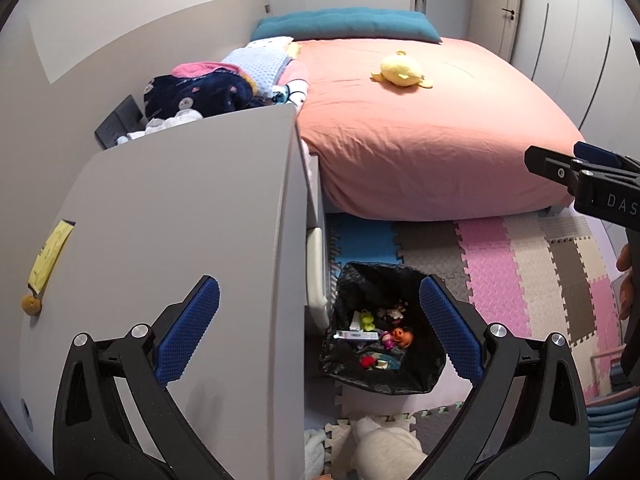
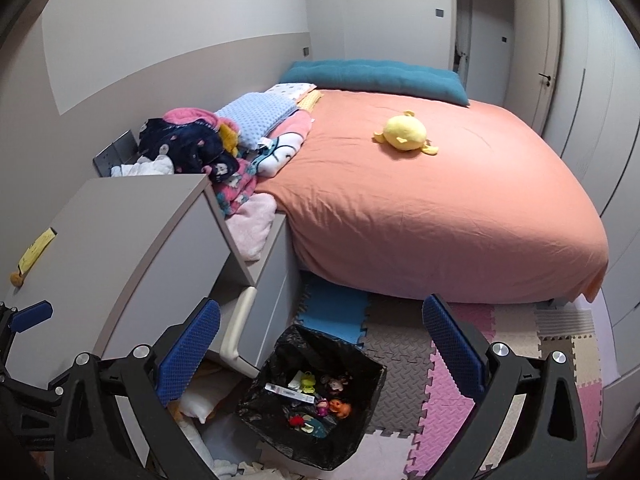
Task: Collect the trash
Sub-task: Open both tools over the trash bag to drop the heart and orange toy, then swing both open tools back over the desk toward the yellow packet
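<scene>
Looking down both wrist cameras, I have the left tool [image 1: 320, 312] and the right tool [image 2: 320, 334] spread wide, nothing between their blue pads, nothing held. From the left view the right tool shows at the far right edge, with fingers of the person's hand [image 1: 626, 276] beside it.

Just beyond and below the tools stands the trash bin [image 2: 360, 364], lined with a black bag, on the floor beside the grey desk [image 1: 180, 208]. Inside it I see the collected trash: a white tube-like item [image 2: 286, 391], a lime-green piece [image 2: 307, 381], an orange round thing [image 2: 340, 407], a red bit [image 2: 296, 421] and some small figures I cannot make out.

On the desk's left edge lies a yellow paper slip [image 1: 50, 254] with a small brown ball [image 1: 31, 303] at its near end. Foam puzzle mats [image 2: 400, 368] in pink, grey, beige and blue cover the floor around the bin.

Farther out is the bed [image 2: 440, 216] under a salmon cover, with a yellow plush toy [image 2: 405, 132] lying on it, a heap of clothes and blankets [image 2: 208, 148] at its left side, and a teal pillow [image 2: 372, 76] at the head. A door [image 2: 548, 60] stands beyond.
</scene>
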The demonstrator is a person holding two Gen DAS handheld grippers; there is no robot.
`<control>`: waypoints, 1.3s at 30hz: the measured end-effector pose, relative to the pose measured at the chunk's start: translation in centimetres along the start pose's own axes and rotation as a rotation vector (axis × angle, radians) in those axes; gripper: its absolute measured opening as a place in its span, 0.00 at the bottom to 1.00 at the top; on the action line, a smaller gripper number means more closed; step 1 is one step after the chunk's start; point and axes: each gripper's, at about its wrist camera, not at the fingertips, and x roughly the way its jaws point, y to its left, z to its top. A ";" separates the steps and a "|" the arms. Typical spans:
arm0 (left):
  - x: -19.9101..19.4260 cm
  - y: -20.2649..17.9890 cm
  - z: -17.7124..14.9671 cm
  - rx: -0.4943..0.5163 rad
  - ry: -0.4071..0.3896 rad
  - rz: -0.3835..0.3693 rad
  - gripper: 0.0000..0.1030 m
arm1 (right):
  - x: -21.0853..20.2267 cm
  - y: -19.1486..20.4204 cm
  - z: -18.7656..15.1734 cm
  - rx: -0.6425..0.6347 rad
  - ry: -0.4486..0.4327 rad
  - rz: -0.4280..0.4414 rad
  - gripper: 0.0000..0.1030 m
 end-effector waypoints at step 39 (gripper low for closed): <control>-2.0 21.8 -7.9 -0.348 -0.009 0.171 0.94 | 3.9 25.2 0.1 -0.255 0.046 0.268 0.98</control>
